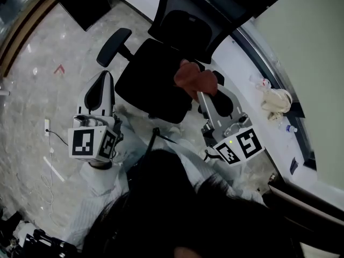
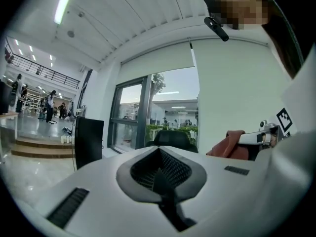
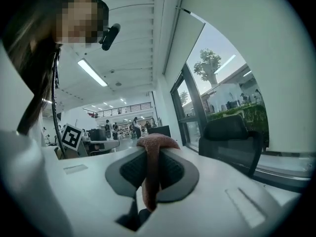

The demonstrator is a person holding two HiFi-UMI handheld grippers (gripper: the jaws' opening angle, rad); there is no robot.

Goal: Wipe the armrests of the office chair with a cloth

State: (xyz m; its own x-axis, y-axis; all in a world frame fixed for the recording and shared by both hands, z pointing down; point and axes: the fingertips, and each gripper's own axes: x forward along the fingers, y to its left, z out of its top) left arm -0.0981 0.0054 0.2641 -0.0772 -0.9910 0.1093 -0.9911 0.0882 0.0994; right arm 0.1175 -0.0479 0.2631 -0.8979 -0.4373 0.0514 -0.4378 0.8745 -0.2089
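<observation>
A rust-red towelling cloth (image 1: pixel 194 78), soft, nubbly and matt, sits pinched in the right gripper (image 1: pixel 200 93). That one and the left gripper (image 1: pixel 106 75) have smooth white plastic shells with a faint sheen, and their inner pads (image 3: pixel 129 171) look dark, ribbed and rubbery. The black office chair (image 1: pixel 153 82) has a matt woven seat, and its curved armrest (image 1: pixel 114 44) is dull black plastic. The pale stone-look floor (image 1: pixel 37 85) is glossy.

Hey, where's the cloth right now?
In the head view, the reddish-brown cloth sits right of centre, pinched by the right gripper over the right side of the office chair seat.
</observation>
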